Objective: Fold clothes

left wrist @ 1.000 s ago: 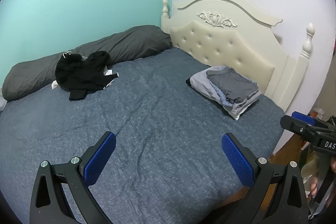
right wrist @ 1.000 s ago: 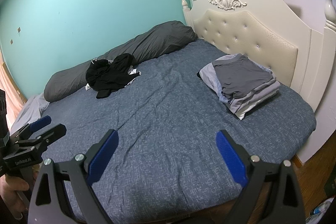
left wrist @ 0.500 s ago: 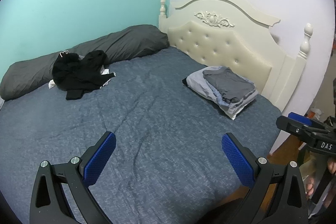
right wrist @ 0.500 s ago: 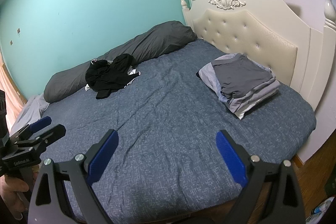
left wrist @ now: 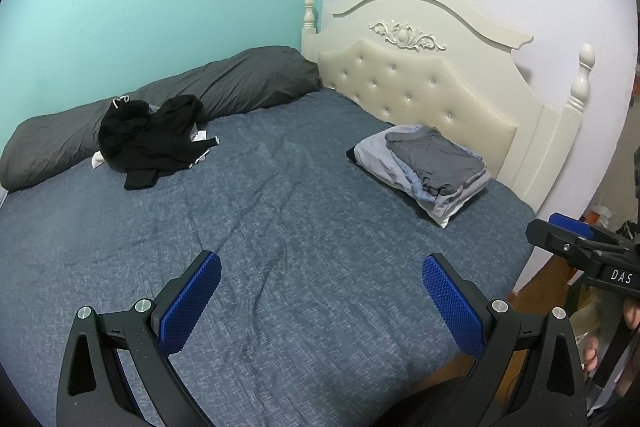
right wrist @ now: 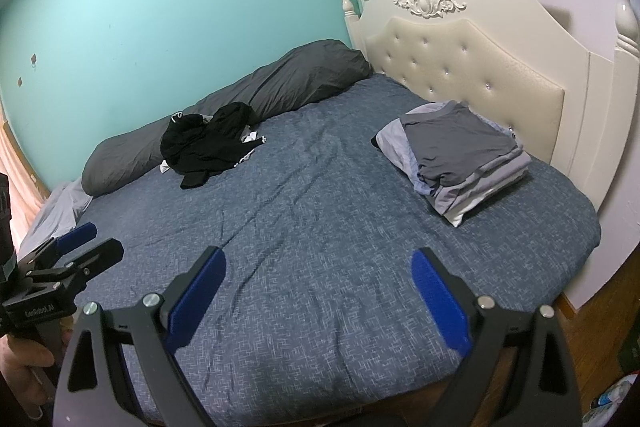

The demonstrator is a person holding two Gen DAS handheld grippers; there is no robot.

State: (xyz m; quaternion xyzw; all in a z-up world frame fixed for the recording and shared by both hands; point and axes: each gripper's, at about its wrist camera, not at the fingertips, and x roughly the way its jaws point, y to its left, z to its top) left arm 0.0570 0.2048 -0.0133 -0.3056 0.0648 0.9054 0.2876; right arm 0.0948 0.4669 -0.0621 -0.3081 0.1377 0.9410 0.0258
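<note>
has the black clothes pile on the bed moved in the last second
No. The black pile lies against the grey bolster as before in the right view; the left view's shift is camera motion.

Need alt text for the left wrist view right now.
The left gripper, jaws open and empty, hovers over a blue-grey bed. A crumpled black garment lies far left by a long grey pillow; a folded stack of clothes sits near the cream headboard.

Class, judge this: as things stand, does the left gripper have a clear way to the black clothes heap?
Probably yes: the left gripper is open and only bare bedspread lies before the black clothes heap, though far across.
</note>
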